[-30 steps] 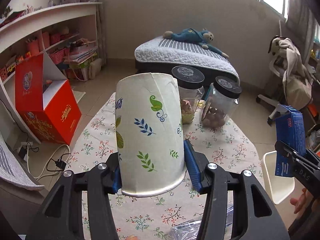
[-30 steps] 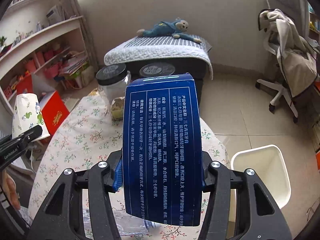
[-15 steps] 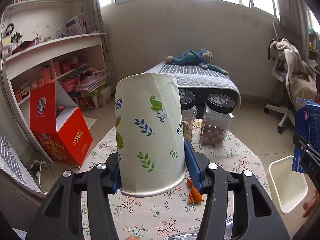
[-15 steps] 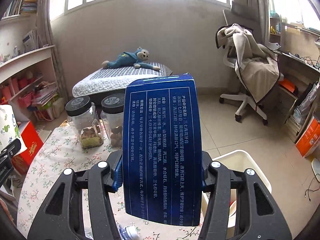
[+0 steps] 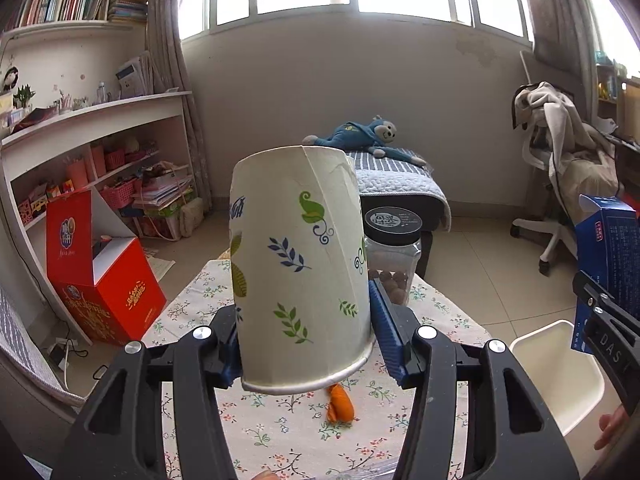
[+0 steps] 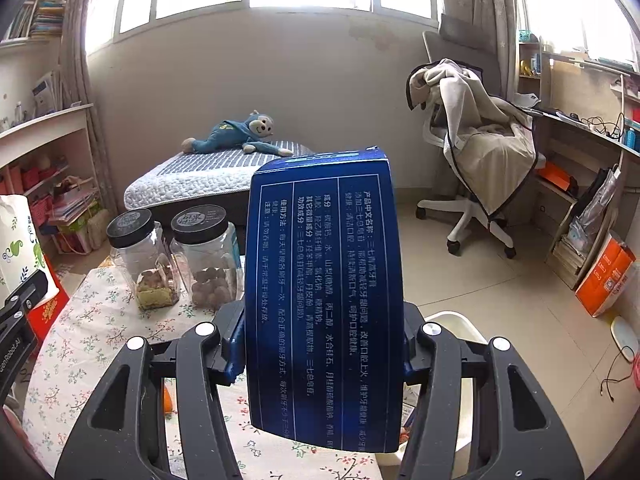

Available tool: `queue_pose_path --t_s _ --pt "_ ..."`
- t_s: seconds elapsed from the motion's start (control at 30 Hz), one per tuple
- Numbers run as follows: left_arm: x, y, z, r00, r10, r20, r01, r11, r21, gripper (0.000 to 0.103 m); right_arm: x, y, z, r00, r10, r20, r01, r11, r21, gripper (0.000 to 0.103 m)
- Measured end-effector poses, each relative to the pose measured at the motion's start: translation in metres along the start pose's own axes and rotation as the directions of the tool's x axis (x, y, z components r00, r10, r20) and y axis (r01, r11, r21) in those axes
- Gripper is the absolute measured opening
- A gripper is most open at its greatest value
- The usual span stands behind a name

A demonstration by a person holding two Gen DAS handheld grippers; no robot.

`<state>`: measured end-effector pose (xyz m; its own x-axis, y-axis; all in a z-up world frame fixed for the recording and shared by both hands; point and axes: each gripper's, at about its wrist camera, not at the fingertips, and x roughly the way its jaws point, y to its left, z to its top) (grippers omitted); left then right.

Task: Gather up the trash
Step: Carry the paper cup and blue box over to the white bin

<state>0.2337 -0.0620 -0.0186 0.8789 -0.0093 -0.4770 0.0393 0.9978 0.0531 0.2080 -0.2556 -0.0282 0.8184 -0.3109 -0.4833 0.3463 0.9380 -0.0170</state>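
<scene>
My left gripper (image 5: 306,348) is shut on a white paper cup (image 5: 298,268) with a leaf print, held upside down above the table. My right gripper (image 6: 322,344) is shut on a dark blue carton (image 6: 324,296) with white print, held above the table's right side. The carton also shows at the right edge of the left wrist view (image 5: 608,256), and the cup at the left edge of the right wrist view (image 6: 18,248). A white bin (image 5: 560,372) stands on the floor right of the table. An orange scrap (image 5: 340,404) lies on the flowered tablecloth (image 5: 200,304).
Two clear jars with black lids (image 6: 138,256) (image 6: 208,252) stand at the table's far edge. A red box (image 5: 100,276) and shelves (image 5: 92,148) are left. A bed (image 6: 212,176) is behind, an office chair (image 6: 476,160) right. Clear plastic wrap (image 5: 376,466) lies near me.
Both grippers have risen and tilted up with their loads. The table and jars have sunk lower in both views, and the windows have come into sight.
</scene>
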Motion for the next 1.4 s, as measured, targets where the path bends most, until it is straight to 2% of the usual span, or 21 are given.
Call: queue_pose_path --t_s 0.47,0.97,1.0,1.13,1.27,1.4 --pt "-0.001 -0.052 -0.005 0.996 -0.085 -0.007 0.086 0.996 0.040 0.053 0.019 -0.066 0.005 0.994 -0.098 -0.048 0.101 0.992 0.070 0.052" --pt "0.000 -0.114 -0.013 0.985 -0.168 -0.029 0.170 0.981 0.094 0.053 0.045 -0.143 -0.003 0.968 -0.194 -0.161 0.221 0.961 0.166 0.053" --pt "0.000 -0.120 -0.014 0.984 -0.176 -0.030 0.178 0.979 0.100 0.053 0.045 -0.147 -0.003 0.965 -0.202 -0.165 0.230 0.958 0.172 0.056" --pt "-0.002 -0.143 -0.016 0.977 -0.211 -0.036 0.214 0.970 0.115 0.053 0.039 -0.163 -0.004 0.961 -0.230 -0.152 0.257 0.946 0.195 0.076" --pt "-0.006 -0.166 -0.019 0.969 -0.245 -0.043 0.249 0.959 0.134 0.053 0.032 -0.184 -0.004 0.953 -0.267 -0.141 0.293 0.929 0.226 0.084" --pt "-0.010 -0.192 -0.019 0.958 -0.282 -0.052 0.286 0.947 0.144 0.054 0.027 -0.211 -0.004 0.945 -0.293 -0.144 0.323 0.904 0.279 0.086"
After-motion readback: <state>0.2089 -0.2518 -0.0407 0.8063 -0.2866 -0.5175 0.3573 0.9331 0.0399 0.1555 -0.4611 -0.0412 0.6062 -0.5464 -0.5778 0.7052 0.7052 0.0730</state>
